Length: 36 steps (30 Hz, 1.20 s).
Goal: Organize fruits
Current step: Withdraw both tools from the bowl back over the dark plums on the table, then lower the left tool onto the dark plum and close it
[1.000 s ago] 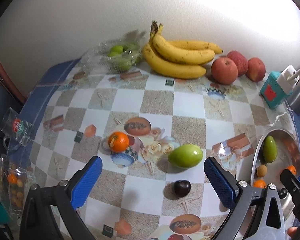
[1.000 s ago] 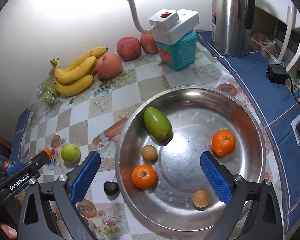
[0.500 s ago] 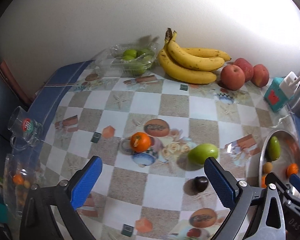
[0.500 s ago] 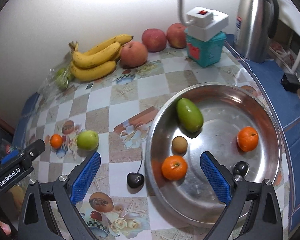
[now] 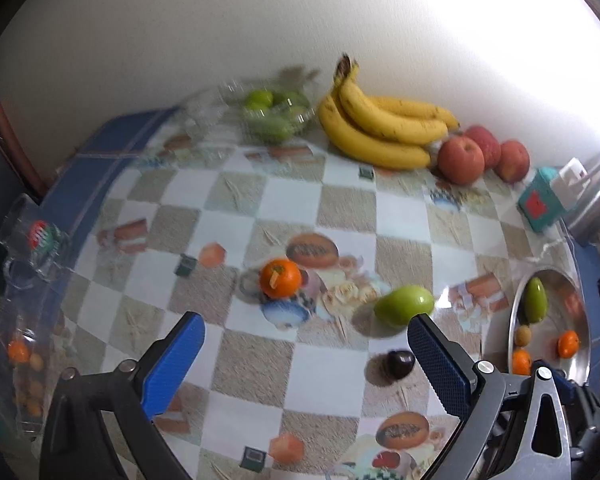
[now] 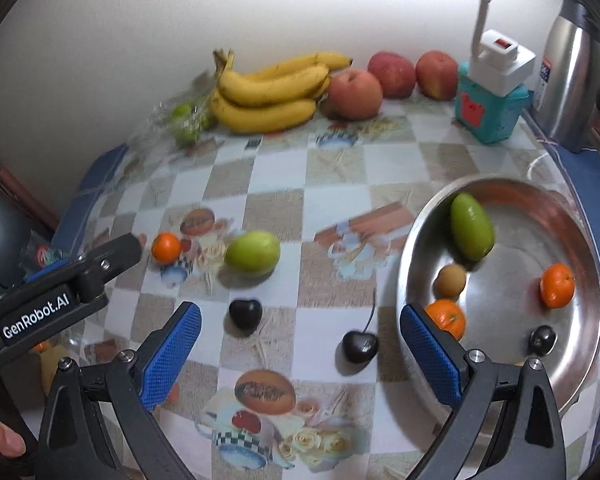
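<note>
Plain off-white wall (image 6: 148,40) behind, bare and matte — washed out by strong glare toward the upper right. Below it a counter (image 6: 332,208) under a glossy checkered oilcloth, white and beige squares printed with cups, roses and fruit, edged in a blue border (image 5: 112,152). Dark reddish-brown wooden trim (image 5: 8,140) at far left — blurred.
</note>
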### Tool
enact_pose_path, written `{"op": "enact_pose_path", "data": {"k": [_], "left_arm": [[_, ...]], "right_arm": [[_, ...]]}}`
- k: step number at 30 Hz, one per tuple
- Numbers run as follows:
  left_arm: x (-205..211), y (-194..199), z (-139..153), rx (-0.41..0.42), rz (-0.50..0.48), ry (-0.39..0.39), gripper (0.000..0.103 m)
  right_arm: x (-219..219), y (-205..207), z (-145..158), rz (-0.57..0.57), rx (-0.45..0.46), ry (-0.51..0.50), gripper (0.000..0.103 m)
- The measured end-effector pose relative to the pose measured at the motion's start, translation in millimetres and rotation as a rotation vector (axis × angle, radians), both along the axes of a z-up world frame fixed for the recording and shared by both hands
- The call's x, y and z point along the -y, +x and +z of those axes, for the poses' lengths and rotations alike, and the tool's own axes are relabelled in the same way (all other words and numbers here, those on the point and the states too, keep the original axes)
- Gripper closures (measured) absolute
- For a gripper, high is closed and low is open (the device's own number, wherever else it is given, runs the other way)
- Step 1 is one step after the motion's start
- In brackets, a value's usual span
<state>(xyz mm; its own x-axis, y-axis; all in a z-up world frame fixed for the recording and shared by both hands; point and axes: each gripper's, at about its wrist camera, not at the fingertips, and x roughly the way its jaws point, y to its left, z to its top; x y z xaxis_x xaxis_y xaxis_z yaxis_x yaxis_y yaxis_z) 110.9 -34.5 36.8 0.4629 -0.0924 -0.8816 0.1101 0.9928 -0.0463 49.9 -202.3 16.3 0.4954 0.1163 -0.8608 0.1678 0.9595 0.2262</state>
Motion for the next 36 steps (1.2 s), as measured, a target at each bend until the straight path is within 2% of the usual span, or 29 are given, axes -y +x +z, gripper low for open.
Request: {"op": "enact_pose_path", "data": {"k": [4,8,10,12,15,19,23,28,30,34,36], "left_arm": [[3.1,2.9,-17.5,-0.081,-0.013,0.004,0.0],[4.4,4.7,-30.8,-0.129,-0.009,0.009,0.001],[6.3,5.3,-35.7,-0.145,-0.016,0.011,0.001],[8.0,5.7,-39.1,-0.154,-0.022,0.011,0.001],[11.6,5.9,-43.7,-0.172,-0.031,0.008,0.001],[16.4,7.1,-46.9,-0.183,-0.048,0.005,0.003],[22.2,7.5,-49.5,-0.194,-0.064,-0.008,0.008],[32.8,7.2,-55.9,-0.222,-0.1,-0.045,0.015],[37.2,6.7,-58.0,-0.234,-0.122,-0.078,0.021],[44.0,6.3,-61.7,-0.257,-0.148,-0.135,0.027],[47.4,6.2,-65.1,-0.267,-0.158,-0.139,0.036]], "right_arm": [[0.9,-1.6,-15.0,-0.014,-0.073,0.032,0.004],[4.5,-5.0,-18.2,-0.034,-0.094,0.035,0.006],[5.4,-5.9,-18.6,-0.035,-0.103,0.034,0.02],[5.0,-6.4,-21.3,-0.038,-0.124,0.019,0.027],[3.6,-5.9,-27.2,-0.039,-0.154,-0.004,0.027],[4.5,-5.5,-30.3,-0.045,-0.172,-0.016,0.033],[9.5,-6.0,-37.0,-0.061,-0.202,-0.01,0.033],[14.9,-7.1,-38.1,-0.083,-0.199,0.012,0.039],[15.2,-6.8,-38.7,-0.088,-0.196,0.015,0.039],[15.6,-7.1,-38.4,-0.096,-0.193,0.018,0.041],[17.0,-7.1,-38.4,-0.102,-0.19,0.028,0.041]]}}
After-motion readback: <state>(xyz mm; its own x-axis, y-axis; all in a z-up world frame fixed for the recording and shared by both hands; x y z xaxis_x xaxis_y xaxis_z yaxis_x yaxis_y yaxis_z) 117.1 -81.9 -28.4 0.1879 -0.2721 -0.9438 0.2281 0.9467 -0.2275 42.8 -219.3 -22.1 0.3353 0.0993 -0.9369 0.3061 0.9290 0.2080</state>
